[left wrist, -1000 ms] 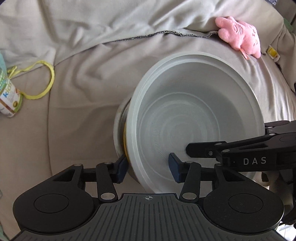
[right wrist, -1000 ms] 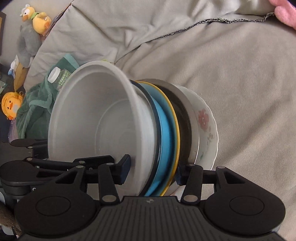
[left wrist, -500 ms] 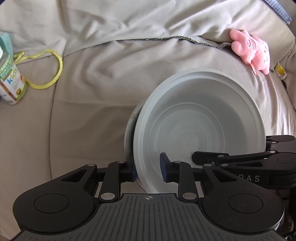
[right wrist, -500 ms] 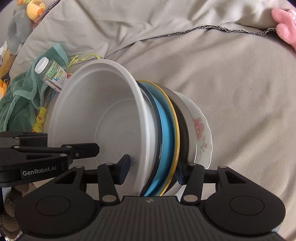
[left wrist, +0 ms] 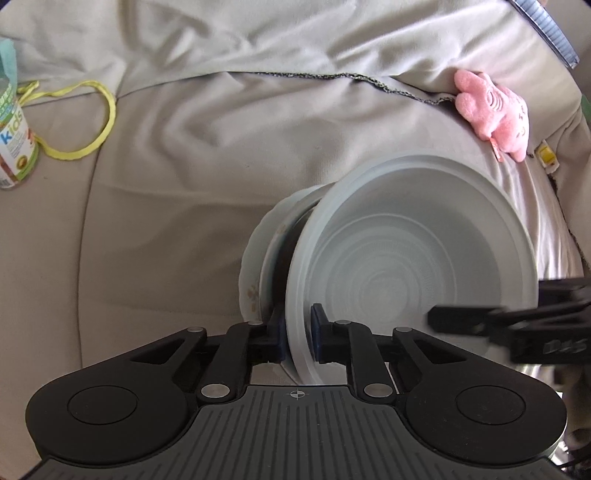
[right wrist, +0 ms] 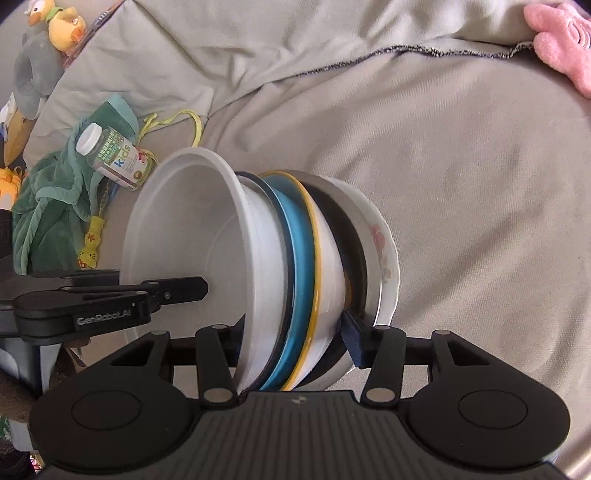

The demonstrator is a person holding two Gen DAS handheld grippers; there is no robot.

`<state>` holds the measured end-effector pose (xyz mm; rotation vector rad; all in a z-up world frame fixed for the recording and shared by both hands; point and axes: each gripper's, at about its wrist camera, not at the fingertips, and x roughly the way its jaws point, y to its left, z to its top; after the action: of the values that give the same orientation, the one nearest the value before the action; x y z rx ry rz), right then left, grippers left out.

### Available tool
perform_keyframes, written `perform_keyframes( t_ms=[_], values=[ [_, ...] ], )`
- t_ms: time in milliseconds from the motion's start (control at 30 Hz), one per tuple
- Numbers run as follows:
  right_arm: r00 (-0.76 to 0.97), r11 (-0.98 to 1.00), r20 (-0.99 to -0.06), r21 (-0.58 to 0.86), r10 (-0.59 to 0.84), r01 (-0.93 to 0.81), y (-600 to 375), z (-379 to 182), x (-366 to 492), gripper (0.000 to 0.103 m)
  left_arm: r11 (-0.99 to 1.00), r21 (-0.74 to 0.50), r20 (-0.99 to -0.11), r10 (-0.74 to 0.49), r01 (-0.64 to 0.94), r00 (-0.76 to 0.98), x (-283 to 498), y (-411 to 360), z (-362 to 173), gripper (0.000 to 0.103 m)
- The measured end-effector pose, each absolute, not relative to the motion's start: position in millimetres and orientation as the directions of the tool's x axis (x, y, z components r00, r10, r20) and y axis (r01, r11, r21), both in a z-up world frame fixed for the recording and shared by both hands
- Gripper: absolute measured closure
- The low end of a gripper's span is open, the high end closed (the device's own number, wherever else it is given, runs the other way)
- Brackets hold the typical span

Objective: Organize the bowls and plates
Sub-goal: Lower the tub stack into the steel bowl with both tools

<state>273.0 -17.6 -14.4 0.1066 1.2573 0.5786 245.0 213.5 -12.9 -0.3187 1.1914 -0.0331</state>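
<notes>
A nested stack of dishes is held on edge above a beige sofa. The white bowl (right wrist: 192, 258) is at the front; behind it sit a blue plate with a yellow rim (right wrist: 299, 266), a dark plate (right wrist: 340, 229) and a floral plate (right wrist: 384, 251). My right gripper (right wrist: 291, 332) is shut across the stack's lower edge. My left gripper (left wrist: 298, 338) is shut on the white bowl (left wrist: 413, 266) rim; the floral plate (left wrist: 255, 266) shows behind it. The right gripper's arm (left wrist: 509, 321) reaches in from the right.
A pink plush toy (left wrist: 491, 110) lies at the sofa back. A vitamin bottle (right wrist: 114, 155), a green towel (right wrist: 51, 199) and a yellow cord (left wrist: 85, 122) lie to the left. Stuffed ducks (right wrist: 55, 22) sit at the far left.
My left gripper's jaws have closed from wide apart onto the white bowl's rim. The stack has shifted right in the left wrist view. The right gripper still clamps the stack.
</notes>
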Motion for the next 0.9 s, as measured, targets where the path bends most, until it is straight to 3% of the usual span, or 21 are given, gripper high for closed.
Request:
perform_keyframes(
  t_ms=[100,233,400,533,733,833,900],
  values=[
    [0.238,0.854,-0.853,0.361,0.465,-0.375,-27.3,1.8,267.4,0.055,0.944,-0.298,-0.904,-0.233,-0.139,0.358,246.6,210.4,-17.6,0.082],
    [0.271,0.873,-0.87,0.292,0.412,-0.391,-23.7,-3.9,265.8,0.065,0.959,-0.258,-0.903,-0.195,-0.12,0.383,246.0,205.7,-8.7,0.081],
    [0.283,0.873,-0.849,0.344,0.447,-0.347,-17.7,-22.3,281.4,0.067,0.951,-0.275,-0.893,-0.198,-0.144,0.403,246.8,218.1,4.2,0.082],
    [0.272,0.864,-0.842,0.365,0.465,-0.348,-10.4,-36.5,286.5,0.067,0.94,-0.299,-0.89,-0.213,-0.163,0.404,242.7,226.8,6.9,0.081],
    [0.436,0.855,-0.779,0.236,0.451,-0.462,-20.2,14.8,261.3,0.065,0.929,-0.335,-0.857,-0.231,-0.156,0.462,233.9,236.2,24.4,0.081],
    [0.447,0.868,-0.789,0.208,0.421,-0.451,-25.4,18.0,258.3,0.065,0.931,-0.32,-0.852,-0.203,-0.174,0.483,228.3,239.8,26.6,0.079],
    [0.437,0.879,-0.801,0.216,0.409,-0.425,-30.2,7.8,259.0,0.059,0.924,-0.342,-0.843,-0.222,-0.17,0.49,224.4,242.0,22.9,0.075]
  ],
)
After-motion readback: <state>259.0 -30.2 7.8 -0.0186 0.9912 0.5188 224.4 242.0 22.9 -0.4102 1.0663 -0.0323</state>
